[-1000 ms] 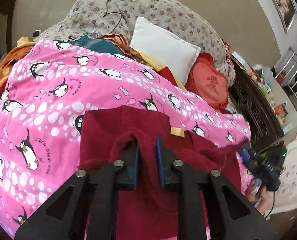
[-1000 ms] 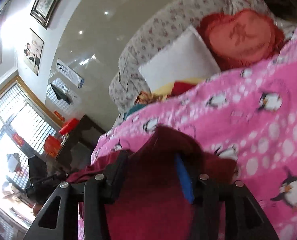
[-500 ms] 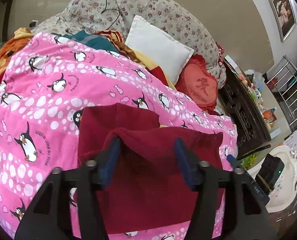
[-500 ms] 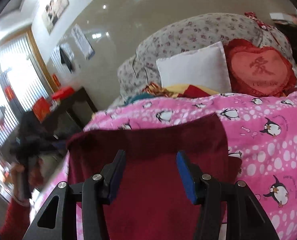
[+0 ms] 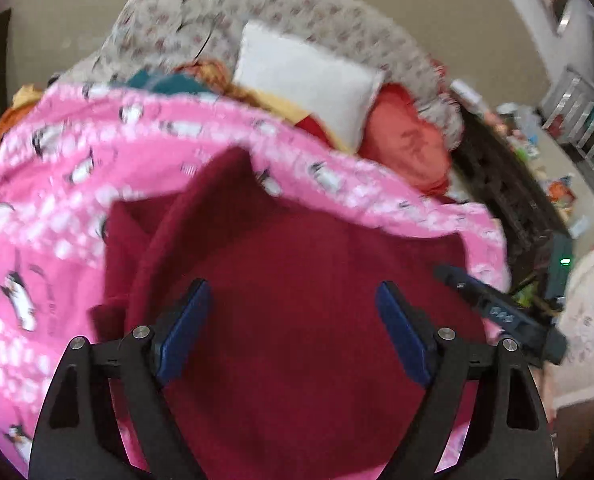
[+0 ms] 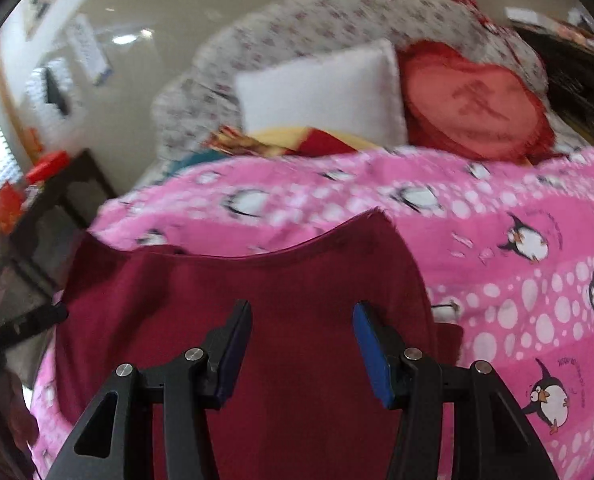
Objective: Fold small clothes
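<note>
Left wrist: my left gripper (image 5: 291, 316), jaws just opening, and right gripper (image 6: 301, 330) both released over the garment (image 5: 297, 300) on the blanket (image 5: 57, 200); fold laid, next regrasp an edge.

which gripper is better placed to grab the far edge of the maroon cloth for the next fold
Probably the right gripper: the maroon cloth's far hem lies straight ahead of its open jaws.

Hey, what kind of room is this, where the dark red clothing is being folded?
Most likely a bedroom in a home. The dark red garment lies on a pink penguin-print blanket spread over a bed, with a white pillow and a red heart-shaped cushion propped at its head.
</note>
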`<act>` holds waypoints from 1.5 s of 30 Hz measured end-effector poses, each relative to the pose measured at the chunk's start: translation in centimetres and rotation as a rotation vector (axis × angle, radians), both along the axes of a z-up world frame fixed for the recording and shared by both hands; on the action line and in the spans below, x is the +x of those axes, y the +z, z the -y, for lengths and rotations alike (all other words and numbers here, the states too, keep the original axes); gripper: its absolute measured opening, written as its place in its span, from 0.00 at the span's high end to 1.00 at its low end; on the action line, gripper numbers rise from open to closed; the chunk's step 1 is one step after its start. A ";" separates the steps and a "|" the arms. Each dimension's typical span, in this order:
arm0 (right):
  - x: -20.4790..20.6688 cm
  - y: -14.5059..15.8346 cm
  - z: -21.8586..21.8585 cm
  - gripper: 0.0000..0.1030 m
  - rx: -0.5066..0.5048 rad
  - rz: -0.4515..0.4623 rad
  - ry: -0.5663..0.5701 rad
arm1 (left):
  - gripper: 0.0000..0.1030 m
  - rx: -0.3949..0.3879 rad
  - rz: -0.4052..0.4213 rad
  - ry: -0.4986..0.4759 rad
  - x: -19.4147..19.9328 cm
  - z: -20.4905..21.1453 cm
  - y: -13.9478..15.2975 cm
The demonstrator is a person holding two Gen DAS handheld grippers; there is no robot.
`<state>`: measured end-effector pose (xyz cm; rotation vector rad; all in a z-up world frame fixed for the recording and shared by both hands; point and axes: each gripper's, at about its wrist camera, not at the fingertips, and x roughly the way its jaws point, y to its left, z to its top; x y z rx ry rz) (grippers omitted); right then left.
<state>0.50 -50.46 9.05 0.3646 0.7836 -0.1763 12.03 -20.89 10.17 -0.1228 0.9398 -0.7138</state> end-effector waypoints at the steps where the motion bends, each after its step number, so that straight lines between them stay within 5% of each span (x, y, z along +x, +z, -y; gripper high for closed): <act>1: 0.5 -0.7 0.5 0.51 0.008 -0.026 -0.007 | 0.18 0.003 -0.007 0.018 0.8 0.3 -1.0; 5: 2.9 -3.7 2.4 0.51 0.078 -0.117 0.007 | 0.18 -0.038 0.020 0.062 2.6 0.5 -1.9; 9: 2.7 -2.7 2.4 0.51 0.074 -0.115 0.011 | 0.18 -0.042 -0.012 0.088 3.2 0.3 -1.4; 17: -6.6 1.7 -0.9 0.51 -0.006 0.031 0.086 | 0.18 -0.015 0.074 0.113 -1.3 -3.8 -0.2; 24: -11.4 -0.1 -3.0 0.50 -0.110 0.058 0.101 | 0.18 0.059 0.047 0.202 -1.5 -5.8 -4.0; 29: -10.1 0.4 -4.7 0.50 -0.196 0.001 0.109 | 0.17 -0.015 -0.029 0.221 -2.1 -7.8 -5.5; 35: -8.6 3.8 -8.4 0.50 -0.143 0.139 0.209 | 0.17 -0.016 0.014 0.276 -5.9 -9.9 -4.8; 41: -1.0 4.3 -15.3 0.55 -0.062 0.196 0.359 | 0.17 -0.037 0.033 0.300 -7.5 -11.5 -6.1; 45: 4.9 3.6 -19.5 0.55 -0.114 0.161 0.403 | 0.17 -0.086 -0.006 0.282 -6.5 -12.1 -7.2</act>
